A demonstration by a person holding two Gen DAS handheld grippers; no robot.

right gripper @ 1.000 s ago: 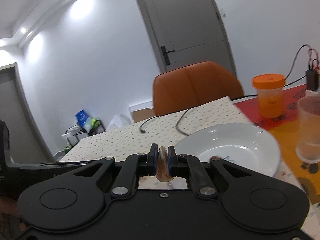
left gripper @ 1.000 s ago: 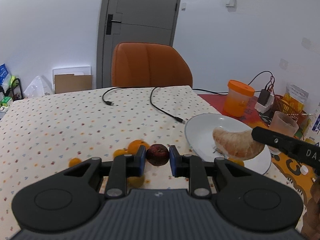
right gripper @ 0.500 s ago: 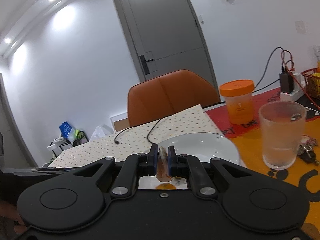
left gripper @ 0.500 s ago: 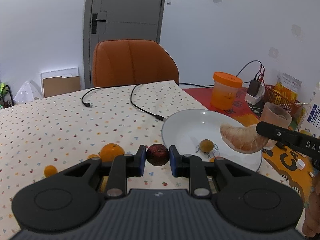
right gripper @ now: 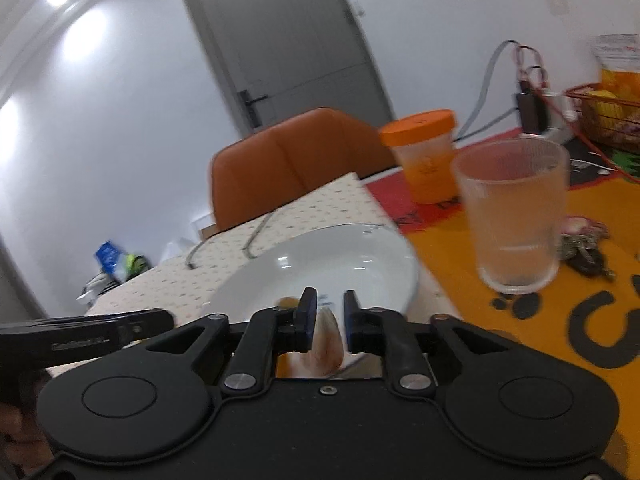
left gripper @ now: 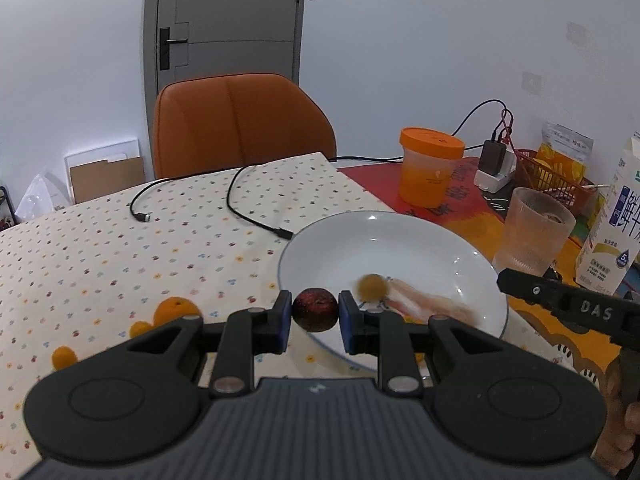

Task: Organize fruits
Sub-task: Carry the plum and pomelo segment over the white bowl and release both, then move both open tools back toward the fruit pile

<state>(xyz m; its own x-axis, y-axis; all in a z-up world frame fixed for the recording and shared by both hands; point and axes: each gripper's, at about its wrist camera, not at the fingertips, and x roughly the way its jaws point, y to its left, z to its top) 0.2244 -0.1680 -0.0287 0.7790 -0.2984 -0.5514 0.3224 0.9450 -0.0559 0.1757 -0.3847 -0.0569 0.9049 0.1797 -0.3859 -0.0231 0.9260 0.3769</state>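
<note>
Dark red and round, a small fruit [left gripper: 315, 310] sits clamped between the blue pads of the left gripper [left gripper: 315, 316] in the left wrist view, held just over the near rim of a white plate [left gripper: 460, 252]. On the plate lie a small yellow-brown fruit [left gripper: 372, 287] and, just beside it, a pale pink pomelo segment [left gripper: 430, 305], blurred. To the left, on the spotted tablecloth [left gripper: 120, 248], lie an orange [left gripper: 176, 307] and two smaller orange fruits [left gripper: 64, 357], near one another and apart from the plate. Behind the plate stand an orange-lidded container [left gripper: 430, 170] and a ribbed glass [left gripper: 536, 232]; a milk carton [left gripper: 616, 224] stands at the far right. An orange chair [left gripper: 240, 124] faces the table's far edge. The right gripper's black body enters from the right edge.

In the right wrist view, which is blurred, the right gripper [right gripper: 330, 312] hangs over the near part of the same white plate [right gripper: 360, 248]. Its jaws are opening: the pomelo segment [right gripper: 326, 344] is between the pads, with a gap showing on its right side, so the pads no longer press on it. A bit of the small yellow-brown fruit [right gripper: 288, 302] shows just past the left pad. The ribbed glass [right gripper: 514, 216] stands to the right on an orange mat [right gripper: 580, 280], with the orange-lidded container [right gripper: 424, 152] behind it.
</note>
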